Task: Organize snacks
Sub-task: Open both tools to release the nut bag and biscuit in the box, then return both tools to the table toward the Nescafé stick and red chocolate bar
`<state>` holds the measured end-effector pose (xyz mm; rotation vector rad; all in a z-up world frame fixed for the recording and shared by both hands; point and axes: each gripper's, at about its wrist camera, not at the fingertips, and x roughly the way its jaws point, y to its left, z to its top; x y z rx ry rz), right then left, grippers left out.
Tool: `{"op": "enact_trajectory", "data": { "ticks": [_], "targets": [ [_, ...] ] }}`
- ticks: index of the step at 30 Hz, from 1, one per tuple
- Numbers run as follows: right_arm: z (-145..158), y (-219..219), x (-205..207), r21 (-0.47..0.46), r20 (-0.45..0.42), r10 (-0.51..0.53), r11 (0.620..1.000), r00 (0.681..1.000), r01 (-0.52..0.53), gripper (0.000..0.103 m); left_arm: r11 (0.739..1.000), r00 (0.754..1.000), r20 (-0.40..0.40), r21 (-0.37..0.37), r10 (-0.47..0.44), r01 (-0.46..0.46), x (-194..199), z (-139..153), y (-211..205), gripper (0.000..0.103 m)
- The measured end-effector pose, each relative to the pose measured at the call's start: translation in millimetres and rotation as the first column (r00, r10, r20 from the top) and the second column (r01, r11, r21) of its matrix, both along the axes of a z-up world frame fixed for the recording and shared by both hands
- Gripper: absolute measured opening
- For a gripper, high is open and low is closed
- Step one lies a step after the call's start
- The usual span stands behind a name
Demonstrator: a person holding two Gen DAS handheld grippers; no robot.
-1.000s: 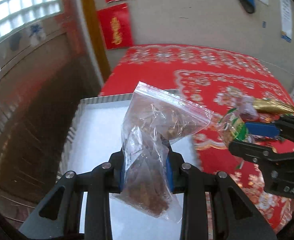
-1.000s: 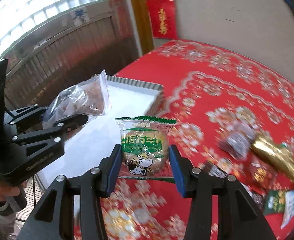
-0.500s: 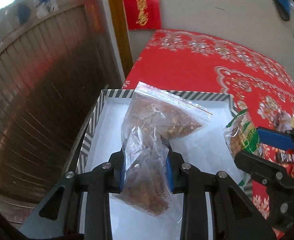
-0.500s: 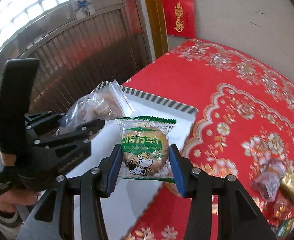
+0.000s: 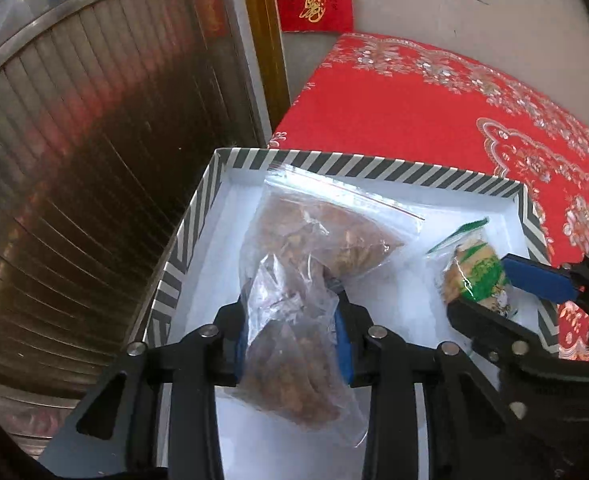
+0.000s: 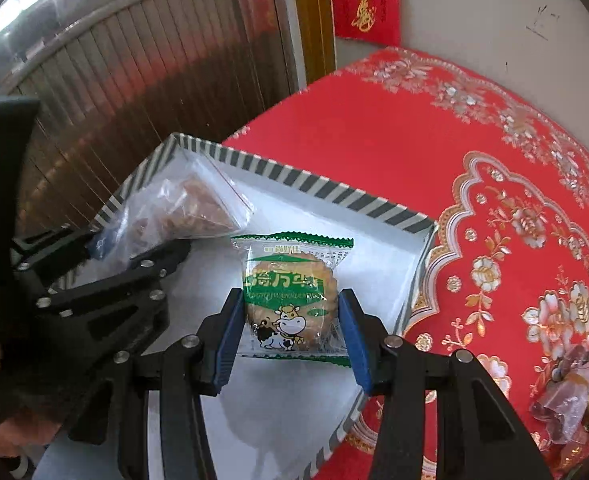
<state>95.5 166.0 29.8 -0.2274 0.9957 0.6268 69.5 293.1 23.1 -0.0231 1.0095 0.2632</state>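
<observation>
Black claws (image 5: pixel 294 344), blue pads (image 6: pixel 230 340)

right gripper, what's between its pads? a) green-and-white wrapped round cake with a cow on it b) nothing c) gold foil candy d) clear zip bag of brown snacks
a: the right gripper has the cow-print wrapped cake between its blue pads, above the striped box; the zip bag is in the left gripper, whose jaws are opening.

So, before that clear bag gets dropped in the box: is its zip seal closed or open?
Closed, it seems. The zip-lock bag in the left claw shows its red seal line running flat and unbroken across the top, and nothing is spilling.
</observation>
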Motion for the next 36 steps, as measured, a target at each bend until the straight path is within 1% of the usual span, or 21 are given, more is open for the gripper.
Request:
{"op": "enact_trajectory", "data": {
  "ticks": [2, 3, 4, 5, 7, 10, 13, 14, 16, 19, 22, 26, 29, 33, 36],
  "targets": [
    [0.3, -2.2, 0.0, 0.009, -0.008, -0.003, 1.0, 1.0, 0.003, 0.049, 1.0, 1.0, 0.003, -0.005, 0.026, -0.026, -1.7, -0.1, 4.0, 0.062],
    [0.7, -4.2, -0.1, 0.018, -0.014, -0.004, 1.0, 1.0, 0.005, 0.05, 0.999, 0.999, 0.009, -0.013, 0.034, -0.034, -2.7, -0.3, 6.0, 0.067],
    [1.4, -5.6, 0.0, 0.024, -0.013, -0.007, 1.0, 1.0, 0.007, 0.05, 0.999, 0.999, 0.017, -0.022, 0.04, -0.039, -5.3, 0.0, 8.0, 0.075],
    [3.4, -7.6, -1.8, 0.034, -0.007, -0.008, 0.999, 1.0, 0.008, 0.05, 0.999, 0.999, 0.024, -0.026, 0.044, -0.044, -8.8, 1.0, 8.8, 0.078],
    [9.2, -9.2, -6.8, 0.058, 0.006, -0.002, 0.998, 1.0, 0.002, 0.051, 0.999, 0.998, 0.034, -0.018, 0.045, -0.044, -12.4, 2.9, 7.3, 0.079],
    [21.4, -15.0, -22.7, 0.082, 0.04, 0.005, 0.997, 0.999, -0.009, 0.052, 0.999, 0.998, 0.063, 0.025, 0.023, -0.025, -27.1, 12.5, -3.4, 0.082],
    [36.7, -26.2, -45.2, 0.116, 0.084, 0.004, 0.993, 0.996, -0.014, 0.059, 0.998, 0.994, 0.109, 0.062, 0.005, -0.012, -42.6, 25.9, -13.4, 0.086],
    [41.4, -31.6, -52.6, 0.128, 0.097, 0.001, 0.992, 0.995, -0.014, 0.062, 0.998, 0.99, 0.139, 0.068, -0.007, -0.003, -52.1, 33.3, -19.3, 0.087],
    [48.6, -43.0, -66.6, 0.14, 0.115, -0.009, 0.99, 0.993, -0.007, 0.067, 0.997, 0.985, 0.17, 0.07, -0.024, 0.012, -62.3, 42.1, -27.7, 0.089],
    [55.8, -63.5, -87.1, 0.171, 0.129, -0.015, 0.985, 0.992, -0.007, 0.068, 0.997, 0.975, 0.216, 0.065, -0.057, 0.044, -83.3, 55.1, -45.2, 0.093],
    [59.2, -89.9, -105.3, 0.146, 0.152, -0.033, 0.989, 0.988, 0.01, 0.068, 0.995, 0.967, 0.237, 0.066, -0.089, 0.075, -96.7, 62.2, -63.4, 0.093],
    [62.3, -130.7, -127.5, 0.102, 0.173, -0.062, 0.994, 0.983, 0.045, 0.068, 0.989, 0.958, 0.244, 0.026, -0.149, 0.147, -113.6, 66.9, -94.5, 0.094],
    [60.4, -168.7, -143.1, 0.047, 0.195, -0.108, 0.994, 0.975, 0.1, 0.068, 0.982, 0.95, 0.25, 0.016, -0.185, 0.187, -122.0, 67.6, -117.9, 0.094],
    [46.9, -216.1, -149.9, 0.025, 0.16, -0.186, 0.983, 0.969, 0.184, 0.068, 0.967, 0.94, 0.241, -0.019, -0.24, 0.252, -124.3, 66.4, -153.7, 0.094],
    [35.0, -240.2, -151.1, 0.019, 0.127, -0.224, 0.974, 0.966, 0.224, 0.068, 0.957, 0.933, 0.231, -0.028, -0.277, 0.29, -123.3, 63.0, -181.1, 0.094]
  ]
}}
